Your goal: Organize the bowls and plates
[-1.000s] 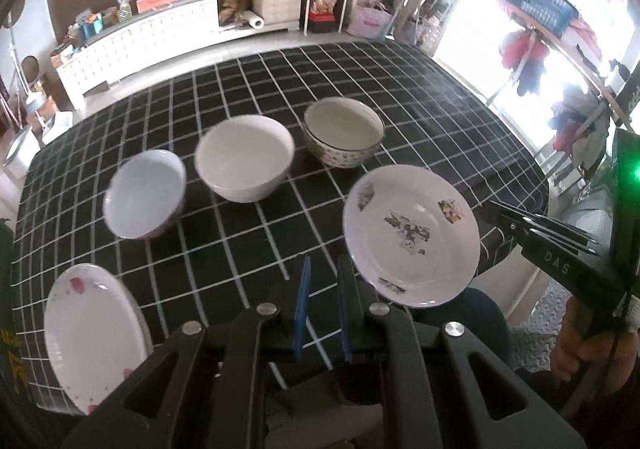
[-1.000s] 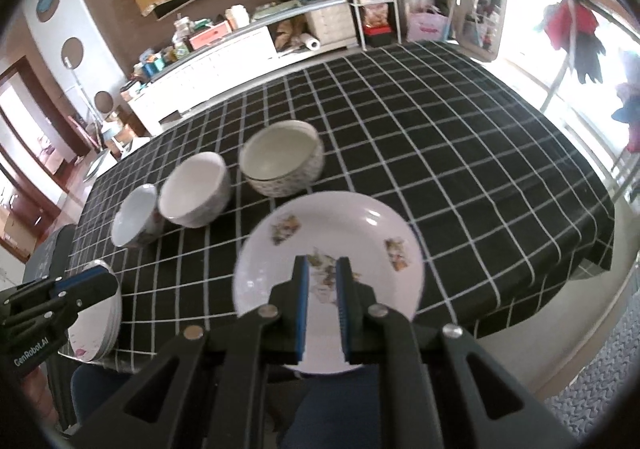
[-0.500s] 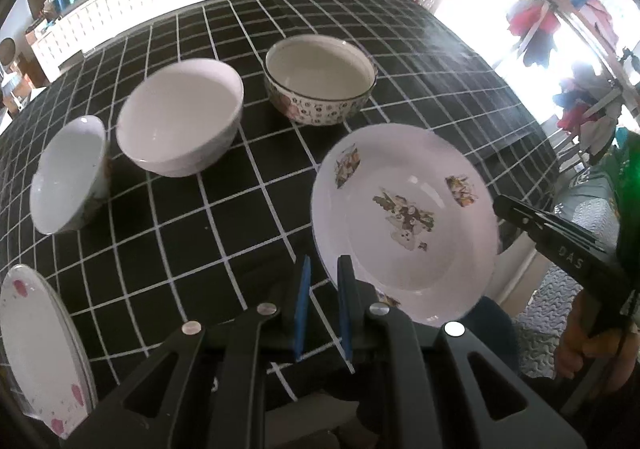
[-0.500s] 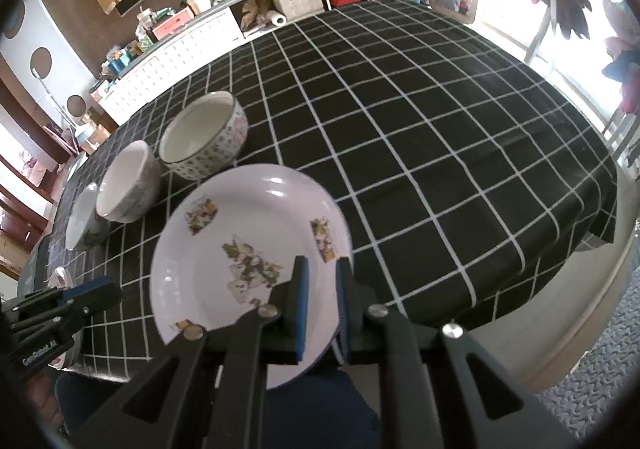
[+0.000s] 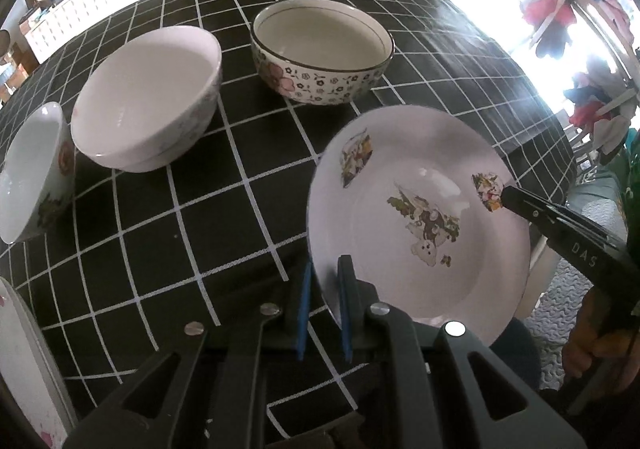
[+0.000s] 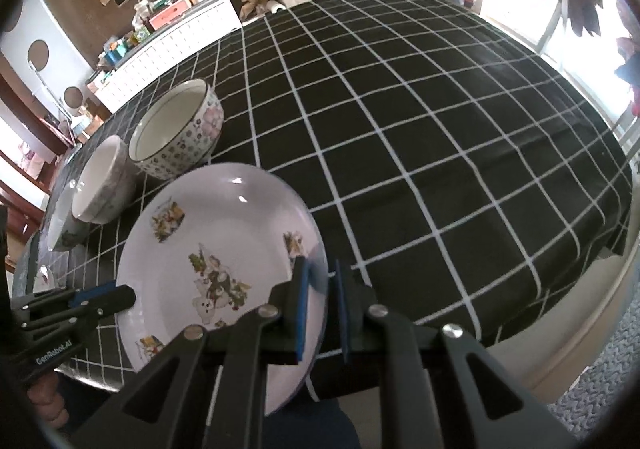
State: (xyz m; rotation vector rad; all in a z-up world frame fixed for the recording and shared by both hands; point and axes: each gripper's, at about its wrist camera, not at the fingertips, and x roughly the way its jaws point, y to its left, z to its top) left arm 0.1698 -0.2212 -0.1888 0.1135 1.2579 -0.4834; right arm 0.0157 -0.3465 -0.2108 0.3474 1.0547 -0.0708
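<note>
Both tongs pinch one white plate [image 5: 420, 209] with printed flower motifs: left gripper [image 5: 324, 285], marked "GenRobot.AI", and right gripper [image 6: 318, 281], marked "DAS", grip opposite rims.

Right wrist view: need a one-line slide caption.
Both hand-held grippers clamp opposite rim edges of a white round plate with floral decals above a black grid-checked tablecloth, three ceramic bowls lined up behind.

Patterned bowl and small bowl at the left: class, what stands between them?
A plain white bowl stands between the patterned bowl and the small bowl, apart from both. The left wrist view shows this best.
</note>
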